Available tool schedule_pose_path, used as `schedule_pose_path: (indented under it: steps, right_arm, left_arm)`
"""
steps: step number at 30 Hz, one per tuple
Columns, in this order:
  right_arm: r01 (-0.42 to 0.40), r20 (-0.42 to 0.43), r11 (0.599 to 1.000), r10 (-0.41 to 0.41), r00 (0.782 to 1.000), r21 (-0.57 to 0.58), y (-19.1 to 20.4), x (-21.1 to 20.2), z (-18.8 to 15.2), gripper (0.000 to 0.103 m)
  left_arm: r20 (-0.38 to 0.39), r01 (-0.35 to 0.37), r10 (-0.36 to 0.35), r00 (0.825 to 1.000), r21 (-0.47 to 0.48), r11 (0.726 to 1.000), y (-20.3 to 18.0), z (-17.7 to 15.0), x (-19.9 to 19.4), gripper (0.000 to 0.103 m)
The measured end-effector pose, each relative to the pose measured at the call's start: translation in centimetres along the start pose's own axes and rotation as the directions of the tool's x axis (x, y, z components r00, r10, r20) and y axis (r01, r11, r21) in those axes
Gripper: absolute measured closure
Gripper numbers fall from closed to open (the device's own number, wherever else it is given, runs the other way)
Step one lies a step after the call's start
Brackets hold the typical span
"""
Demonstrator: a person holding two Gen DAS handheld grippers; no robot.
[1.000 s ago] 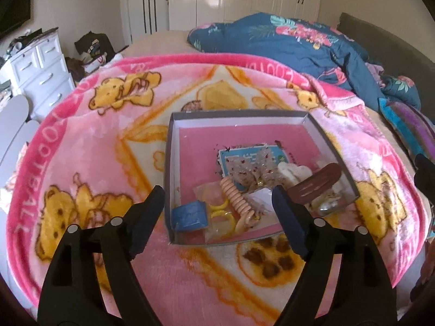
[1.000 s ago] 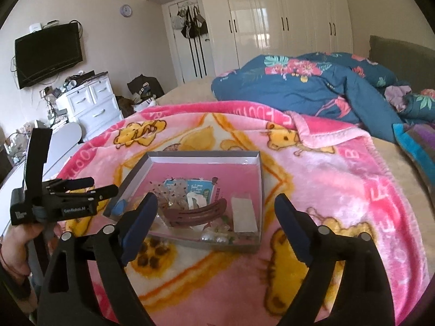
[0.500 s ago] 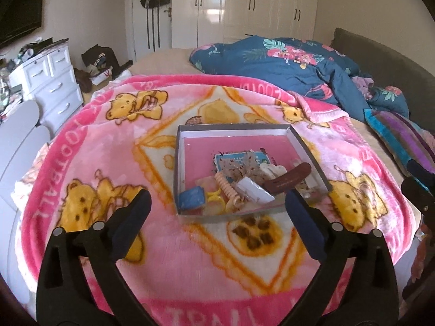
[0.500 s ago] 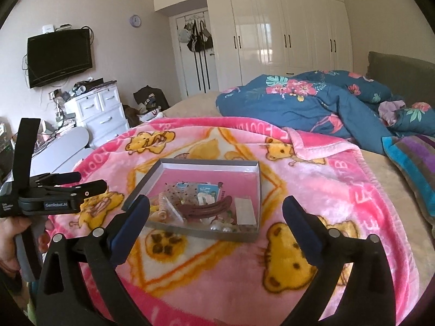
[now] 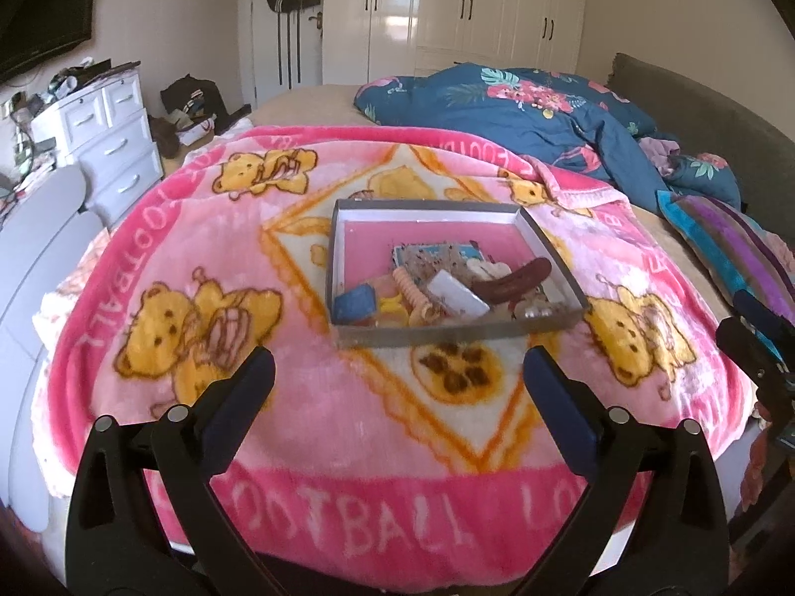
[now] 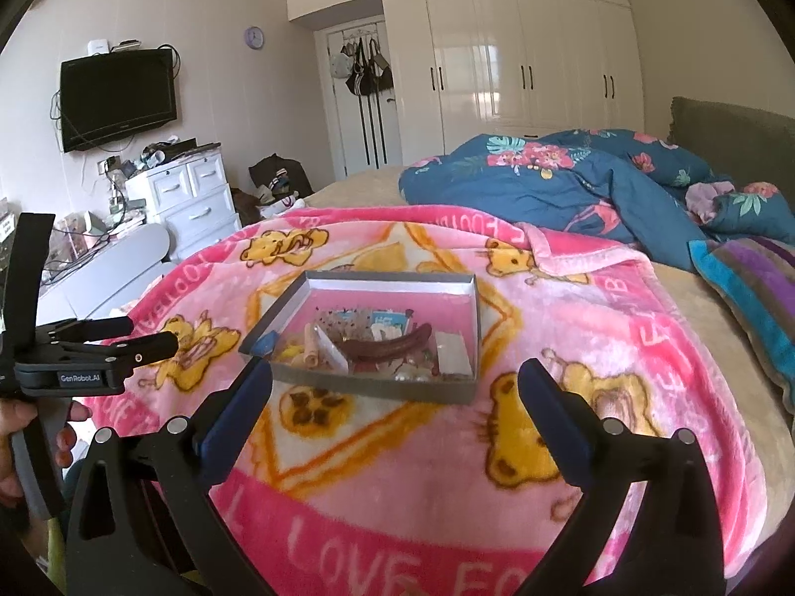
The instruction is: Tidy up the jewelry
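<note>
Shallow grey tray [image 5: 449,335] with pink floor, resting flat on pink bear-print blanket [image 5: 208,228] spread over the bed. Set near the blanket's centre, ahead of both grippers and well apart from them.

Tray contents, heaped toward the near wall:
- brown curved hair clip [image 5: 512,280], lying across the pile, uppermost
- white flat packet [image 5: 457,293], just beside the clip
- peach spiral hair tie [image 5: 415,293], left of the packet
- blue square item [image 5: 355,303] in the near left corner
- yellow rings [image 5: 392,308], partly buried
- blue-edged card [image 5: 432,256] carrying small pieces, behind the heap
- clear beads or pearls at the near right corner, too small to identify

Far half of tray floor bare pink. Individual pieces on the card not resolvable; lower layers of the heap hidden by the clip and packet.

Left gripper [image 5: 397,382]: spread wide, nothing between the fingers, held over the blanket's near edge. Also seen side-on at the left of the right wrist view [image 6: 149,342], partly cut off by the frame edge.

Right gripper [image 6: 395,387]: spread wide, nothing held, over the near blanket short of the tray. Only a dark portion visible at the right edge of the left wrist view.

Blue floral duvet [image 6: 546,184] bunched at the far side of the bed.
</note>
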State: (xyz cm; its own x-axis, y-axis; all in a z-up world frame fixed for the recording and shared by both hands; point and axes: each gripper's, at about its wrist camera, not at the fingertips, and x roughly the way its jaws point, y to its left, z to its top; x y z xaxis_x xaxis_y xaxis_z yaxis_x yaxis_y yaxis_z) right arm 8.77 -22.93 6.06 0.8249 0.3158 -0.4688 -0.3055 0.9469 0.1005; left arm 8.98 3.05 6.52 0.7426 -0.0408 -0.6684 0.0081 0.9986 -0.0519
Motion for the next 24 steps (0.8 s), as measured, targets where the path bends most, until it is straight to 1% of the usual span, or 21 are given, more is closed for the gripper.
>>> schedule_pose_path:
  steps: [9,12,15,18,24]
  right_arm:
    - [0.017,-0.012,0.999,-0.016,1.0,0.035,-0.1,-0.9,-2.7,0.004]
    - [0.021,-0.032,0.998,-0.019,0.999,0.056,-0.2,-0.5,-4.0,0.004]
    - [0.035,-0.048,0.997,-0.032,0.998,0.062,-0.1,-0.1,-5.2,0.004]
    - [0.038,-0.06,0.997,-0.034,0.998,0.068,0.0,0.3,-6.3,0.004]
    - [0.039,-0.097,0.994,-0.03,0.995,0.098,-0.5,1.4,-7.6,0.004]
  left_arm:
    - [-0.013,0.013,-0.013,1.0,0.002,1.0,-0.6,-3.3,-0.2,0.009]
    - [-0.028,0.011,-0.011,1.0,0.01,1.0,-1.0,-4.5,0.2,0.009]
    - [-0.027,0.015,-0.015,1.0,0.006,1.0,-1.2,-5.5,0.6,0.009]
    - [-0.033,0.003,-0.002,0.999,0.018,1.0,-1.5,-6.4,1.1,0.009]
    - [-0.062,-0.006,0.006,0.998,0.009,1.0,-1.3,-7.6,2.4,0.009]
